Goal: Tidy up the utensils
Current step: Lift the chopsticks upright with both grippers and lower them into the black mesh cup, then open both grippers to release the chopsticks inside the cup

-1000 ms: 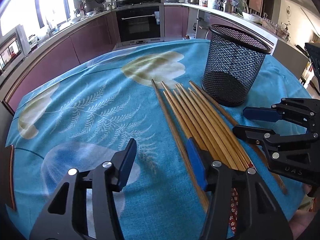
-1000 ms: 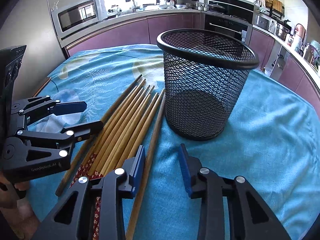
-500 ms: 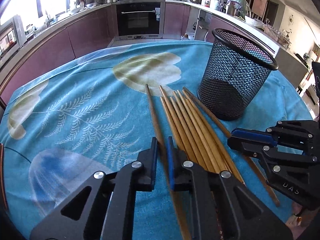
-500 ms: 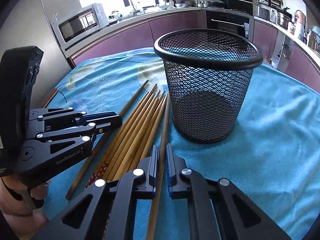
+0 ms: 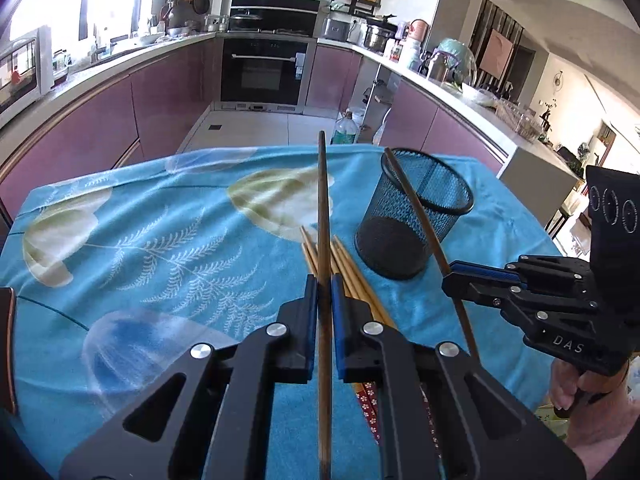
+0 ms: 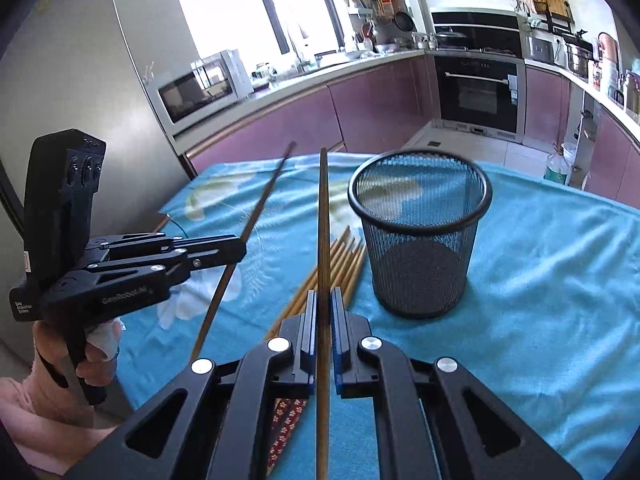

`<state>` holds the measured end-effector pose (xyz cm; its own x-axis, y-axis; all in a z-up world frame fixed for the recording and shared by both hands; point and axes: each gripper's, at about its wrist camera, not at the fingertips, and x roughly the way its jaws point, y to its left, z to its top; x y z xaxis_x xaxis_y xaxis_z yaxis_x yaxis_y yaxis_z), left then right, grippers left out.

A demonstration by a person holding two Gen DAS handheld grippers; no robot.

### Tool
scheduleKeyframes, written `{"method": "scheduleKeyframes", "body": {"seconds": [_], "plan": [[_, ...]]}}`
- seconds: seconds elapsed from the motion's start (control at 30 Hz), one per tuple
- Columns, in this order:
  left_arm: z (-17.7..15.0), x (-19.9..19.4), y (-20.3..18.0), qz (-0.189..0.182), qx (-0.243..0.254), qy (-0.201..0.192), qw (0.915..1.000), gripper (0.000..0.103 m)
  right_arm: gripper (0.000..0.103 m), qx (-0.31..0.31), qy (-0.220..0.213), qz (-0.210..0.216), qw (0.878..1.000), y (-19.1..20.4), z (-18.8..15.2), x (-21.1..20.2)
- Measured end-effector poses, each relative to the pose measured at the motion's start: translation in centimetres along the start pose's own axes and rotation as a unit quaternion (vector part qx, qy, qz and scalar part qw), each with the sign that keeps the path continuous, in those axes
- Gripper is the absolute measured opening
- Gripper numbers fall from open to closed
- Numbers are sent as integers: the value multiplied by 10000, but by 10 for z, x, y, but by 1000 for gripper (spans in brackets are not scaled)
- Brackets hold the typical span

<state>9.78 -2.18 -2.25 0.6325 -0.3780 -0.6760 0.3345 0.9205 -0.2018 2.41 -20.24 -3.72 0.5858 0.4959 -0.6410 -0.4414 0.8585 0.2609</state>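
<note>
My left gripper (image 5: 324, 284) is shut on a dark wooden chopstick (image 5: 324, 208) and holds it above the table, tip pointing away. My right gripper (image 6: 324, 296) is shut on another dark wooden chopstick (image 6: 323, 216), also lifted. Each gripper shows in the other's view: the right gripper (image 5: 450, 278) at the right, the left gripper (image 6: 240, 246) at the left, each with its chopstick slanting up. Several lighter bamboo chopsticks (image 5: 352, 276) lie side by side on the blue cloth, also seen in the right wrist view (image 6: 340, 264). A black mesh cup (image 6: 418, 236) stands upright and empty just right of them.
The table wears a blue cloth with leaf prints (image 5: 160, 240). Beyond its far edge is the kitchen floor, purple cabinets and an oven (image 5: 264, 72). A microwave (image 6: 200, 86) sits on the counter at the left. A plastic bottle (image 6: 556, 168) stands on the floor.
Both grippers, open a second ago, closed on one chopstick each and have lifted them off the table, away from the pile.
</note>
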Motion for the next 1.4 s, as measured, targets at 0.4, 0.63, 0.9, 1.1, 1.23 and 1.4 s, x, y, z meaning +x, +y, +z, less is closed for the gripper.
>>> {"method": "scheduleKeyframes", "body": {"seconds": [0.4, 0.63, 0.9, 1.1, 1.23, 1.4], "plan": [[44, -84, -16, -625, -32, -1070, 9923, 8, 6, -113, -809, 164, 9965, -1, 37, -48], [85, -104, -39, -807, 97, -1500, 9853, 8, 6, -297, -1269, 128, 9914, -5, 75, -78], [127, -111, -67, -879, 323, -1726, 9805, 8, 6, -331, -1686, -81, 9851, -24, 105, -101], [145, -80, -88, -797, 458, -1364, 9864, 8, 6, -289, -1444, -272, 9887, -39, 110, -84], [142, -44, -93, -732, 514, -936, 9916, 8, 6, -311, -989, -335, 9941, -46, 103, -59], [138, -9, -92, -703, 511, -530, 9948, 8, 6, -297, -420, -371, 9980, -51, 98, -34]]}}
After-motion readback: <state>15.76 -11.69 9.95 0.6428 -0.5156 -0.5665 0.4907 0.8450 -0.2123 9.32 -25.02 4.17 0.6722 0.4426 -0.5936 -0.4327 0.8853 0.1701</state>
